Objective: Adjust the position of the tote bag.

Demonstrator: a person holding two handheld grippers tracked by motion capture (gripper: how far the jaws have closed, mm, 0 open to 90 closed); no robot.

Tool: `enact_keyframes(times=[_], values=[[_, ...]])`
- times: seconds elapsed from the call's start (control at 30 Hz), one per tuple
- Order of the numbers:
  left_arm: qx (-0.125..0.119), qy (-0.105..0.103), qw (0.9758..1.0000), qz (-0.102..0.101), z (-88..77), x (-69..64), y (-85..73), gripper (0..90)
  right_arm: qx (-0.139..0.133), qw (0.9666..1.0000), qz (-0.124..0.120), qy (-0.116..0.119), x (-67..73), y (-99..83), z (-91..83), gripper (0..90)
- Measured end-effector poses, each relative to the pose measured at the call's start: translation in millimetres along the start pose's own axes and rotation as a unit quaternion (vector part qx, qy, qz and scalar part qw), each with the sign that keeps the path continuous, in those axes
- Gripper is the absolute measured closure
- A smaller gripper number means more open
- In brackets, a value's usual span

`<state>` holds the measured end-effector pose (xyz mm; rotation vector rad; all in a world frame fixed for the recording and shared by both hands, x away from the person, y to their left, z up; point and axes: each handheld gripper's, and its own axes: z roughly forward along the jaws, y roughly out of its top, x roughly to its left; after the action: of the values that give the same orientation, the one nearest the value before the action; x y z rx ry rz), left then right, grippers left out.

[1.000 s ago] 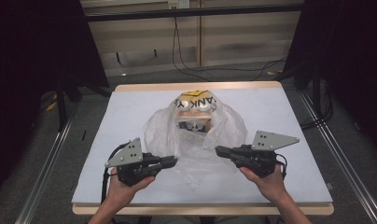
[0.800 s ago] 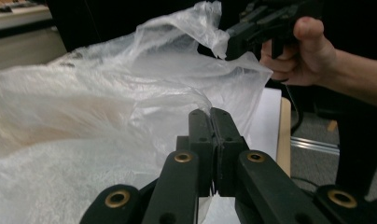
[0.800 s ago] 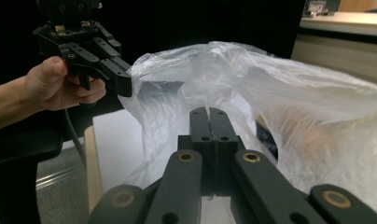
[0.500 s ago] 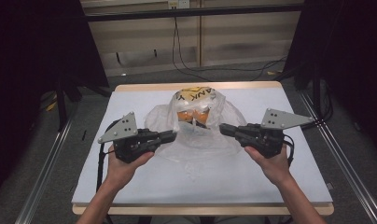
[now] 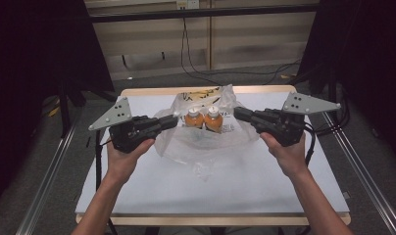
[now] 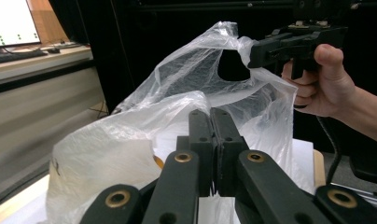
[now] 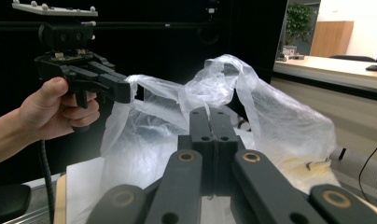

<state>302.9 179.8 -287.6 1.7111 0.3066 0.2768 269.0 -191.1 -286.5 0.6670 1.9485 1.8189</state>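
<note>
the thin plastic bag [image 5: 206,142] sits mid-table [image 5: 137,196], soft and slippery, weighted by two bottles [image 5: 204,119]. left gripper [image 5: 172,121] and right gripper [image 5: 238,113] each pinch a handle, the safest hold.

Black lettering stands on the upper part of the clear plastic bag [image 5: 201,98] in the high view, behind the two orange bottles [image 5: 204,119]; the characters are crumpled and too small to read. A dark mark on the bag's wall in the left gripper view [image 6: 54,164] is likewise illegible. The bottle labels cannot be read. No other text, number or sign is legible.
</note>
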Motion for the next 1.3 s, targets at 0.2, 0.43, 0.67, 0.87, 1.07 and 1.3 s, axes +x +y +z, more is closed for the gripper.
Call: enact_keyframes(times=[0.2, 0.43, 0.67, 0.87, 1.07, 1.3], values=[[0.000, 0.017, 0.9998, 0.002, -4.4, 12.6, 9.1, 88.7, -0.013, 0.9999, 0.003, -0.003, -6.7, 15.2, 2.9, 90.0], [-0.005, 0.032, 0.9995, 0.008, -9.3, 25.1, 26.0, 88.8, -0.022, 0.9997, 0.003, -0.014, -16.9, 32.8, 3.7, 90.0], [-0.011, 0.048, 0.9988, 0.002, -14.7, 40.1, 34.5, 88.8, -0.029, 0.9984, 0.000, -0.048, -33.0, 47.8, -0.6, 90.0], [-0.014, 0.073, 0.9971, -0.015, -20.5, 60.7, 35.0, 89.0, -0.047, 0.9962, 0.021, -0.070, -53.4, 54.6, -8.6, 90.0], [-0.015, 0.096, 0.9950, -0.021, -24.0, 77.6, 43.4, 89.3, -0.054, 0.9919, 0.030, -0.111, -67.3, 60.1, -14.9, 90.0], [-0.023, 0.119, 0.9923, -0.025, -27.0, 92.6, 62.0, 89.3, -0.060, 0.9860, 0.042, -0.150, -81.8, 66.6, -18.8, 90.0]])
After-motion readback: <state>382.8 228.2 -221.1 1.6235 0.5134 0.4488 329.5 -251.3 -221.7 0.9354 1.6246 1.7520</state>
